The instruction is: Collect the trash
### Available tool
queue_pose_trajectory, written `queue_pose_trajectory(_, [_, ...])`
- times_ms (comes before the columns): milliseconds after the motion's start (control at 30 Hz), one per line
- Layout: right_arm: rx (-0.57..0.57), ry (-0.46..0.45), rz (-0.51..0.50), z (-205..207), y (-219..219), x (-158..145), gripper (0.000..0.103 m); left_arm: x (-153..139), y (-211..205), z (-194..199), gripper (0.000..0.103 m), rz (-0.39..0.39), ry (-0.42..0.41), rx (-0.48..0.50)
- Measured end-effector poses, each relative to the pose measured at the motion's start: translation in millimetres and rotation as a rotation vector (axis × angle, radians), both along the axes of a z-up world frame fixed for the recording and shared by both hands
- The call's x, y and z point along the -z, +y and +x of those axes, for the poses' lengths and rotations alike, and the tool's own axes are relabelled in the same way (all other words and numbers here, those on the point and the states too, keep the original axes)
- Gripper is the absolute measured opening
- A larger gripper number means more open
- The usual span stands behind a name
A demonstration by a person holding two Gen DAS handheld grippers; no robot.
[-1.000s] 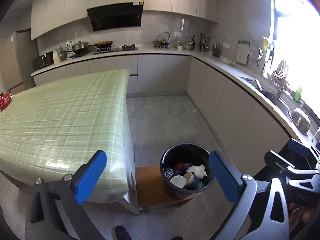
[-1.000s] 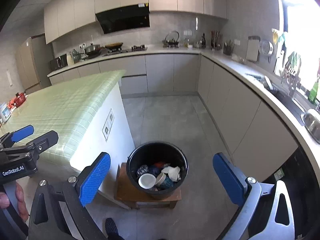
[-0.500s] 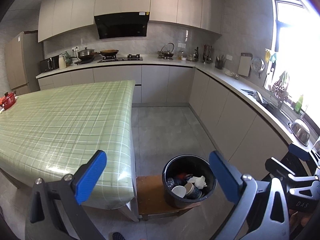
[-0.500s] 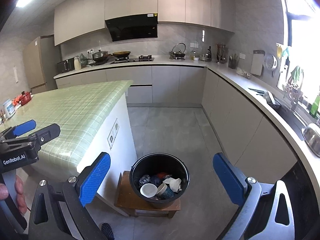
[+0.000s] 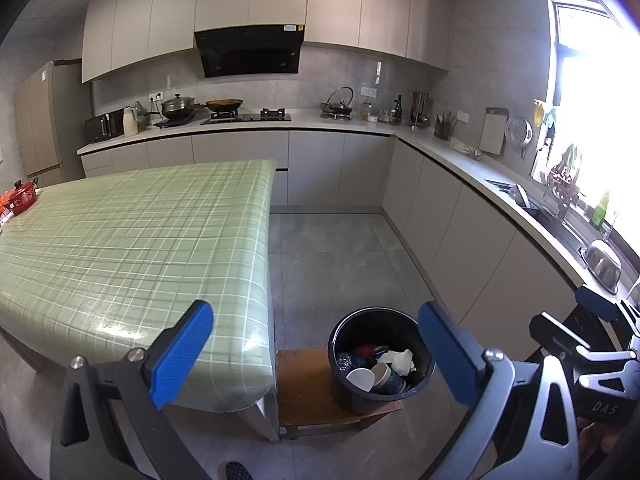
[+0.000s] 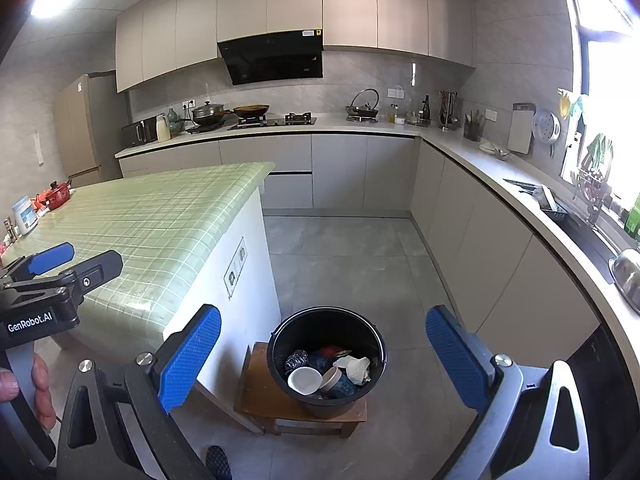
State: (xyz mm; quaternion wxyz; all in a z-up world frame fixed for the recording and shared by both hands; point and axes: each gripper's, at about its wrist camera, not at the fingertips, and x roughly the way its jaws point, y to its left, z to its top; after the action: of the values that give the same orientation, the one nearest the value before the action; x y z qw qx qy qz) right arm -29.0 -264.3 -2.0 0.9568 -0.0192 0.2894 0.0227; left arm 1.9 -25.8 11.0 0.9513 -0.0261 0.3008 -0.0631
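A black bucket stands on a low wooden stool beside the table's corner. It holds paper cups, crumpled white paper and other trash. My left gripper is open and holds nothing, high above the table's edge and the bucket. My right gripper is open too, its blue pads wide apart with the bucket seen between them far below. The left gripper also shows at the left edge of the right wrist view, a hand on its handle.
A table with a green checked cloth fills the left; a red pot sits at its far end. Grey counters with a hob, pans and a sink run along the back and right. A shoe tip shows at the bottom.
Both grippers have risen and tilted up, so more of the kitchen and ceiling shows and the bucket sits lower in view. Both stay open.
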Motion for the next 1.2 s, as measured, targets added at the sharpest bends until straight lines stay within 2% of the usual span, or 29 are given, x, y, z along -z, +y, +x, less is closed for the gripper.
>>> queue_pose_trajectory(1200, [-0.007,-0.024,-0.004,-10,1,-5,0.103,-5,-7,-5,0.103,0.001,-0.006,0.011])
